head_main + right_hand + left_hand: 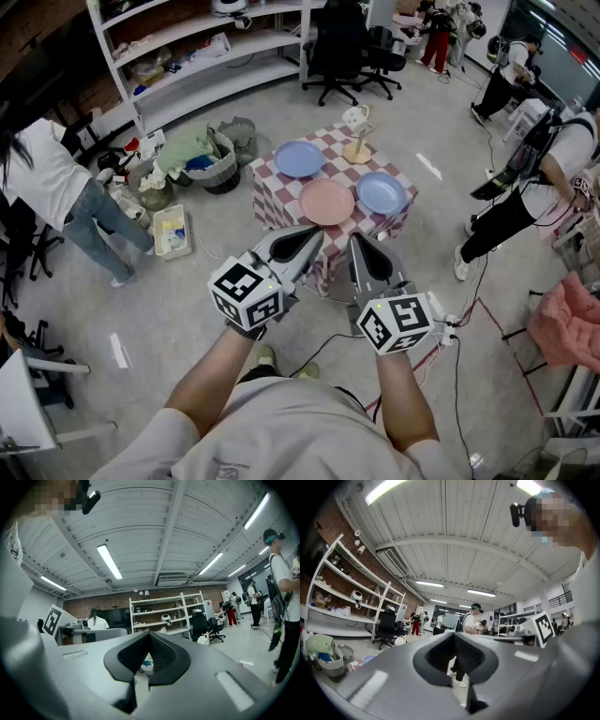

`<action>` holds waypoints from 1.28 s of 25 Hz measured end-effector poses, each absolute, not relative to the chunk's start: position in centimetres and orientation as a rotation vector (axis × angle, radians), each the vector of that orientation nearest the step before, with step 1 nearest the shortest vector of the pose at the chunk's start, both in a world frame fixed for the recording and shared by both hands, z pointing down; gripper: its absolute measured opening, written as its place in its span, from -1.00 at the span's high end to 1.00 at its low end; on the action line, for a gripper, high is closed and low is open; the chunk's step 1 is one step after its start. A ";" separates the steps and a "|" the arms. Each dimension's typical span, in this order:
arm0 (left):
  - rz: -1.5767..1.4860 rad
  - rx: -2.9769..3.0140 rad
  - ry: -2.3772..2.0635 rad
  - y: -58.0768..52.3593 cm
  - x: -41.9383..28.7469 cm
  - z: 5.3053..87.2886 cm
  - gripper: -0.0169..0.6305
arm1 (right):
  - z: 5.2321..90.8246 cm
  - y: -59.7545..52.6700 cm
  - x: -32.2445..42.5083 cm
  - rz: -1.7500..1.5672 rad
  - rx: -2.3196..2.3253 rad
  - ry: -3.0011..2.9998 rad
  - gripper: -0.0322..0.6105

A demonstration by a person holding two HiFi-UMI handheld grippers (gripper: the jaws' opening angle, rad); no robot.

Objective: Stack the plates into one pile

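1. The left gripper's point(452, 635) grey fingers point(389, 677) are resting shut, tips meeting, gripping nothing.
2. The right gripper's point(149, 634) fingers point(225, 681) are likewise sitting tip to tip, empty.
3. Both grippers are hovering side by side short of the small table point(272, 202), which is draped in red-and-white checked cloth.
4. The round pink plate point(326, 202) is lying by the table's near corner. The round light-blue plate point(381, 193) is lying just beside it, toward the right corner.
5. The round periwinkle plate point(299, 158) is sitting near the left corner, apart from both.
6. A small wooden stand point(357, 150) and a white cup point(354, 117) are standing at the far corner.

Head view looks down; all share shelves point(187, 56).
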State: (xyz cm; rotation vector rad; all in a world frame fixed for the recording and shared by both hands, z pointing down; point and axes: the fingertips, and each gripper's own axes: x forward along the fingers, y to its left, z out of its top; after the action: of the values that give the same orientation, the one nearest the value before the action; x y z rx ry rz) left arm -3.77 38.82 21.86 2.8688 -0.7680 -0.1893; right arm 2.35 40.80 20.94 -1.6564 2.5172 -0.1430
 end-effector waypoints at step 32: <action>-0.158 2.792 -0.877 33.0 -6.2 25.6 0.93 | 23.8 35.8 2.6 -0.343 -1.555 2.485 0.87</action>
State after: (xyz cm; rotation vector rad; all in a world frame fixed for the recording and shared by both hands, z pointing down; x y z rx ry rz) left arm -6.23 33.03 25.64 2.7916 -0.8775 -0.1584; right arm 2.56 35.76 23.78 -1.5551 2.4852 -0.3434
